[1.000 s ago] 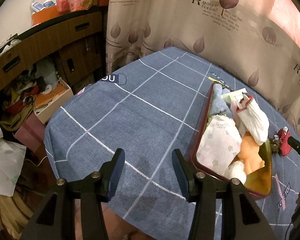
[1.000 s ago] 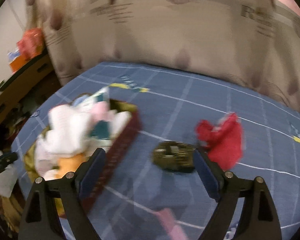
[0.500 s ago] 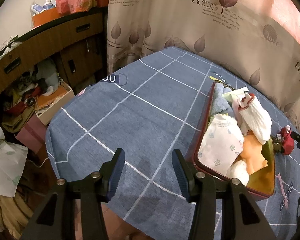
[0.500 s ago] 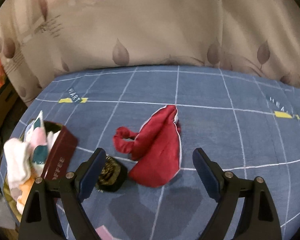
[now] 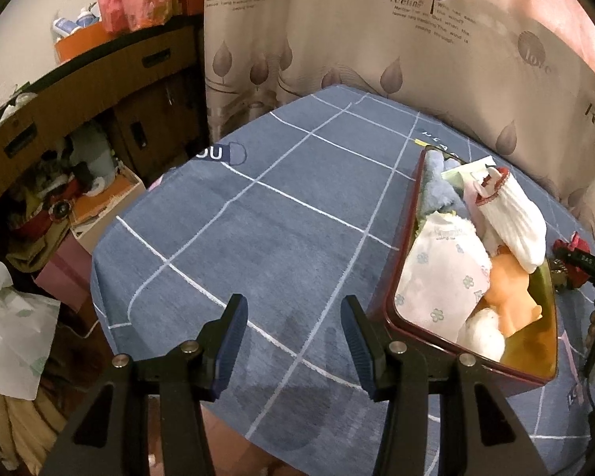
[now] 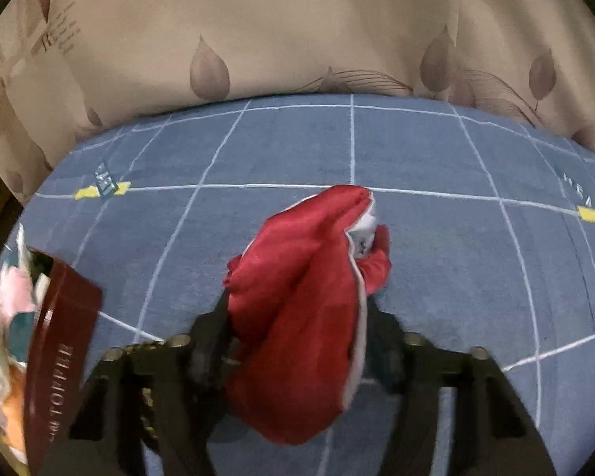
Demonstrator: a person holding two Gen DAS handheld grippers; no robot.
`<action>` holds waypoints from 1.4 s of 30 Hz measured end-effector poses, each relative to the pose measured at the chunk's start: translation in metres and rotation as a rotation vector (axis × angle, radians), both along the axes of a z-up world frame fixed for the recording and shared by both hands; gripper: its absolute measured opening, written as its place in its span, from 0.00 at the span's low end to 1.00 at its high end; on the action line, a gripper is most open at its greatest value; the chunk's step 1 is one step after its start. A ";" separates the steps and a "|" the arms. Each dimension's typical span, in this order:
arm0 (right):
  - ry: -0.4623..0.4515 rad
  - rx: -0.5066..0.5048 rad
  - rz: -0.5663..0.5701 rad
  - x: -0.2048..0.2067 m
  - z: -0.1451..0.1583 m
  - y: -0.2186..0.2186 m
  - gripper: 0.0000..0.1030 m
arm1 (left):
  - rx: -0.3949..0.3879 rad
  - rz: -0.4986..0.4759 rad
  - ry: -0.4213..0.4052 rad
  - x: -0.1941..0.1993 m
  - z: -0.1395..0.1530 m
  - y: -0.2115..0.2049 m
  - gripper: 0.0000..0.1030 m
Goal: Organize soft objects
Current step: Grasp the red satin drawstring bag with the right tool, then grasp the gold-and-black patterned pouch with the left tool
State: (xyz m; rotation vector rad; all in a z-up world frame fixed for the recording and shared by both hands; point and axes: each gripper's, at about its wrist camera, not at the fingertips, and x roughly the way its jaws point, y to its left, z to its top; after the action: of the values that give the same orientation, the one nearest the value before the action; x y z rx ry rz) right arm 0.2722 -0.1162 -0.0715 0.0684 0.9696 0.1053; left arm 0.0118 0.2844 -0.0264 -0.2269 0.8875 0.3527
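A red cloth with white trim (image 6: 309, 309) lies on the blue checked tablecloth (image 6: 436, 206), between the two fingers of my right gripper (image 6: 297, 317). The jaws stand on either side of it and look closed on it; their tips are hidden. The same cloth shows at the far right in the left wrist view (image 5: 571, 248). A dark red tin box (image 5: 400, 277) holds white socks (image 5: 511, 214), a patterned cloth (image 5: 444, 277) and an orange doll (image 5: 511, 297). My left gripper (image 5: 293, 341) is open and empty above the table's near edge, left of the box.
The tin's wall (image 6: 59, 349) stands left of my right gripper. A leaf-print curtain (image 5: 416, 47) hangs behind the table. A wooden cabinet (image 5: 79, 91) and cluttered boxes (image 5: 99, 198) stand beyond the table's left edge.
My right gripper has moved forward and down onto the red cloth, and its jaws have narrowed around it. The left gripper has barely moved.
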 end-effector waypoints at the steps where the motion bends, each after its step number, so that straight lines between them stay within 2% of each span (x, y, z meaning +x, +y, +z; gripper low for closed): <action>1: -0.013 -0.009 0.007 -0.001 0.001 0.000 0.42 | 0.003 -0.001 -0.002 0.001 0.000 0.000 0.49; 7: -0.062 -0.025 0.001 -0.015 0.006 -0.020 0.37 | 0.023 -0.037 -0.006 0.002 -0.003 -0.007 0.49; 11: -0.088 -0.078 -0.013 -0.030 0.005 -0.045 0.36 | 0.043 -0.096 -0.038 -0.001 0.005 -0.021 0.49; 15: -0.089 -0.119 -0.018 -0.051 0.000 -0.074 0.36 | 0.157 -0.197 -0.072 -0.003 0.024 -0.051 0.49; 16: -0.091 -0.134 -0.019 -0.056 -0.001 -0.081 0.36 | 0.214 -0.215 -0.097 -0.005 0.033 -0.062 0.49; 18: -0.090 -0.146 -0.021 -0.065 -0.002 -0.094 0.36 | 0.308 -0.261 -0.151 -0.007 0.052 -0.083 0.58; 20: -0.089 -0.148 -0.023 -0.071 -0.004 -0.104 0.36 | 0.315 -0.314 -0.179 -0.005 0.063 -0.099 0.59; 24: -0.073 -0.159 -0.034 -0.076 -0.008 -0.119 0.36 | 0.297 -0.434 -0.214 0.005 0.079 -0.140 0.60; 26: -0.060 -0.133 -0.042 -0.076 -0.011 -0.124 0.36 | 0.258 -0.503 -0.219 0.014 0.081 -0.160 0.60; 30: -0.048 -0.129 -0.042 -0.075 -0.013 -0.124 0.37 | 0.130 -0.629 -0.170 0.043 0.070 -0.206 0.60; 32: -0.049 -0.134 -0.041 -0.075 -0.014 -0.123 0.37 | 0.098 -0.665 -0.142 0.056 0.062 -0.223 0.60; 35: -0.048 -0.130 -0.041 -0.076 -0.014 -0.123 0.37 | 0.008 -0.688 -0.071 0.090 0.044 -0.250 0.60; 38: -0.047 -0.129 -0.039 -0.076 -0.014 -0.123 0.37 | -0.080 -0.663 -0.016 0.115 0.027 -0.261 0.60; 42: -0.046 -0.127 -0.036 -0.077 -0.015 -0.122 0.38 | -0.112 -0.639 0.050 0.141 0.009 -0.275 0.60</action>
State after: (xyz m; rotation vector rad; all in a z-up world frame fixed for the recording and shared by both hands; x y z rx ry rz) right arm 0.1955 -0.2384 -0.0862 -0.0327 0.9267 0.0118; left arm 0.1525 0.0097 -0.0178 -0.0291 0.9796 -0.2867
